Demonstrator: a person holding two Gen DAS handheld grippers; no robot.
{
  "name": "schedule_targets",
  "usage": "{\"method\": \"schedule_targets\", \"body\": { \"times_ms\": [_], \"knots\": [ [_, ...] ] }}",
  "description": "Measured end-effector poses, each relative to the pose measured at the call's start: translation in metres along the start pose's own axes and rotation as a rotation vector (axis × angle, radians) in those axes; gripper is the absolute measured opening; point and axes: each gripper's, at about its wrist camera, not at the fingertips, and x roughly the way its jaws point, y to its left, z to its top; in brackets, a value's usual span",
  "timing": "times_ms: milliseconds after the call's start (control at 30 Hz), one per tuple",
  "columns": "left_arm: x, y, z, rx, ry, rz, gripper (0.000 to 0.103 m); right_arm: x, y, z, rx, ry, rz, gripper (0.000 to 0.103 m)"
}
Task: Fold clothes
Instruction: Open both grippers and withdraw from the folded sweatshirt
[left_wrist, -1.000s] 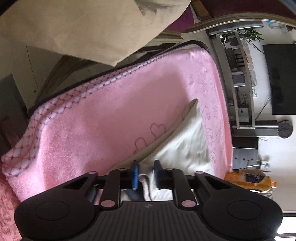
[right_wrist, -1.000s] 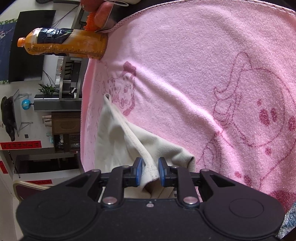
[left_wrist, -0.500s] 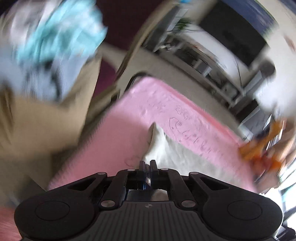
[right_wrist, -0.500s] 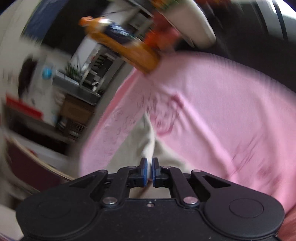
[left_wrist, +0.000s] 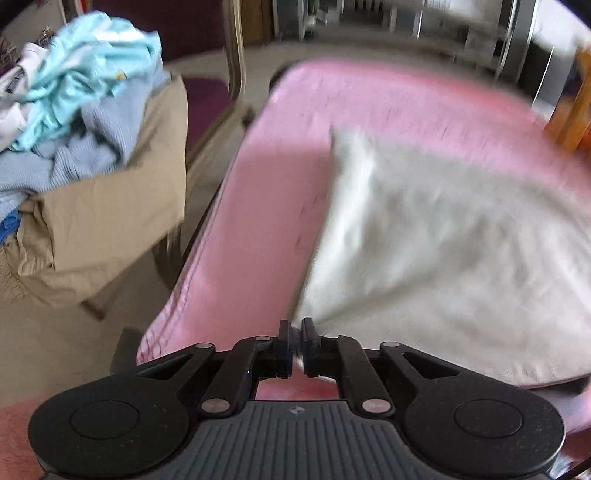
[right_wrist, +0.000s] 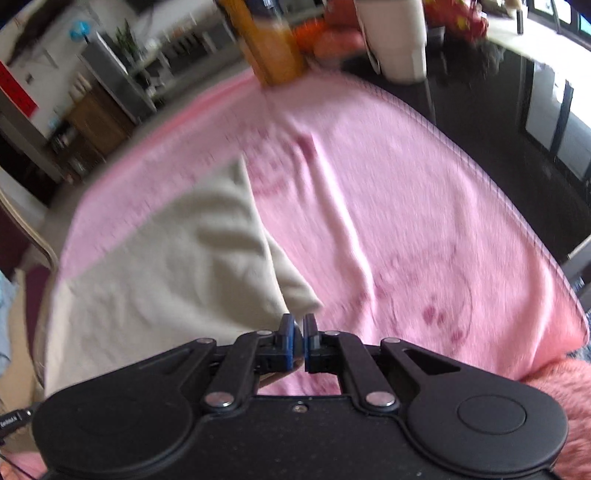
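**Mei:** Two grippers, one cloth. The cream garment (left_wrist: 443, 236) lies on the pink blanket (left_wrist: 258, 206) that covers the counter, and each hand has a near corner of it. Why pick it up that way?

**Jon:** My guess is that holding two corners on one edge keeps that edge straight, so the cloth can be stretched flat or carried over itself for a fold. From the left wrist view the fabric fans out from the left gripper (left_wrist: 295, 334) in a taut wedge, which suggests it is under pull.

**Mei:** And the jaws?

**Jon:** Both nearly closed. On the left only a sliver of a gap remains, with a pinch of cream cloth caught in it. The right gripper (right_wrist: 298, 334) has just been closing; its jaws now stand almost together at the garment's near corner (right_wrist: 295, 295). A pale strip shows between them, so I judge it a grip, though blur makes it less sure.

**Mei:** The pile of clothes (left_wrist: 81, 110) to the left?

**Jon:** Apart from the blanket, probably waiting its turn. An orange bottle (right_wrist: 273, 48) stands at the blanket's far edge.
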Motion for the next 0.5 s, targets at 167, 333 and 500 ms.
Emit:
{"method": "schedule_targets", "body": {
  "times_ms": [167,333,500],
  "knots": [
    [-0.004,0.010,-0.002,-0.048,-0.009,0.073,0.015,-0.011,-0.007,0.003,0.051,-0.018,0.023,0.024],
    [-0.037,0.019,0.012,-0.089,-0.175,-0.007,0.014,-0.040,-0.005,0.017,0.099,-0.101,0.108,0.025],
    [-0.062,-0.001,0.039,-0.004,-0.276,-0.122,0.015,-0.064,0.044,0.044,-0.039,-0.141,0.200,0.025]
  ]
}}
